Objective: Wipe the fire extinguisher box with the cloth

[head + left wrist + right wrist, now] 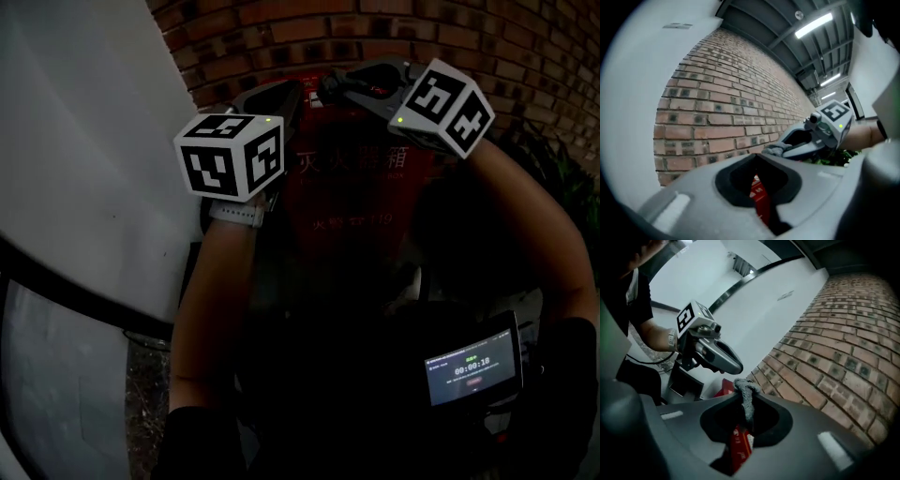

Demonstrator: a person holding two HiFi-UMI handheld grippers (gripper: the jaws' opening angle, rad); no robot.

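Head view, a dim frame: both grippers are raised to the top of a red fire extinguisher box (352, 197), which stands against a brick wall (394, 28). The left gripper (286, 92) and right gripper (336, 84) point toward each other with their tips close. In the gloom they seem to sit at the box's upper edge. A watch (236, 214) is on the left wrist, and a lit screen (472, 367) glows at lower right.

Left gripper view: its jaws are closed together with nothing between them. Red box shows through the gap behind. The right gripper lies just beyond, with a grey cloth (774, 150) at its tip.

Right gripper view: its jaws are clamped on the cloth, which bunches above the tips and hangs down between them, with the box below.
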